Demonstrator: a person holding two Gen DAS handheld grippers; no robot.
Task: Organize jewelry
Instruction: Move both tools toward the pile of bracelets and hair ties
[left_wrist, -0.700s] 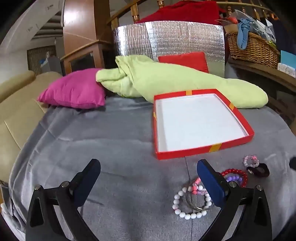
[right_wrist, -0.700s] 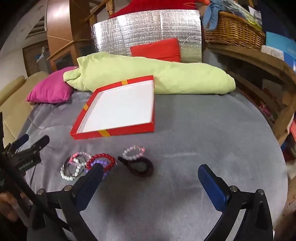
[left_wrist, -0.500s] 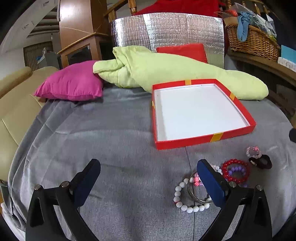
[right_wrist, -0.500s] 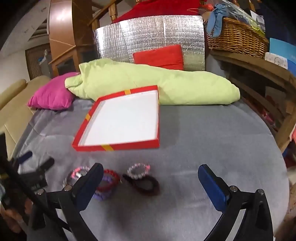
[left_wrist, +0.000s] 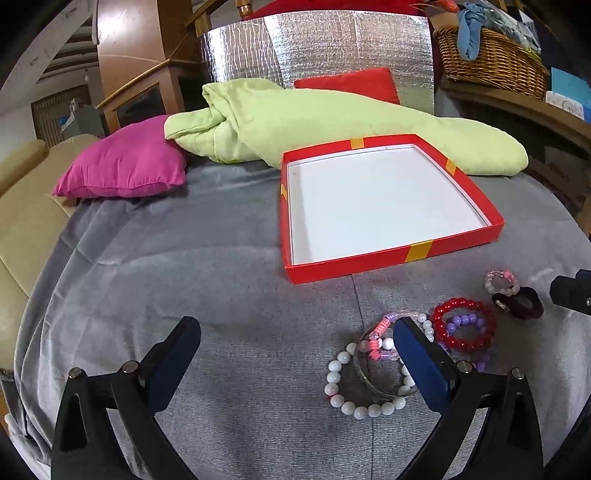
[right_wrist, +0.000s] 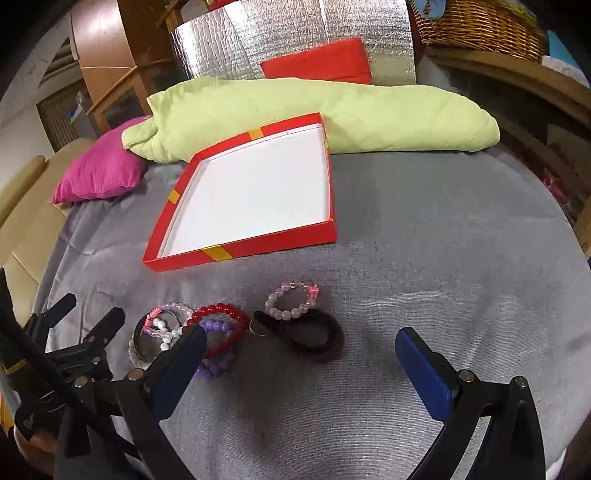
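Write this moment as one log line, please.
left gripper: open, empty | right gripper: open, empty | bracelets: on blanket | red tray: empty

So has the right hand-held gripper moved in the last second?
Yes. The right hand-held gripper has advanced toward the shallow red cardboard box, now straddling the dark fuzzy hair tie.

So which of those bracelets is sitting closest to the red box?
The pale pink bead bracelet, the rightmost one. It lies apart from the overlapping cluster of white, red and purple ones, just touching the dark hair tie.
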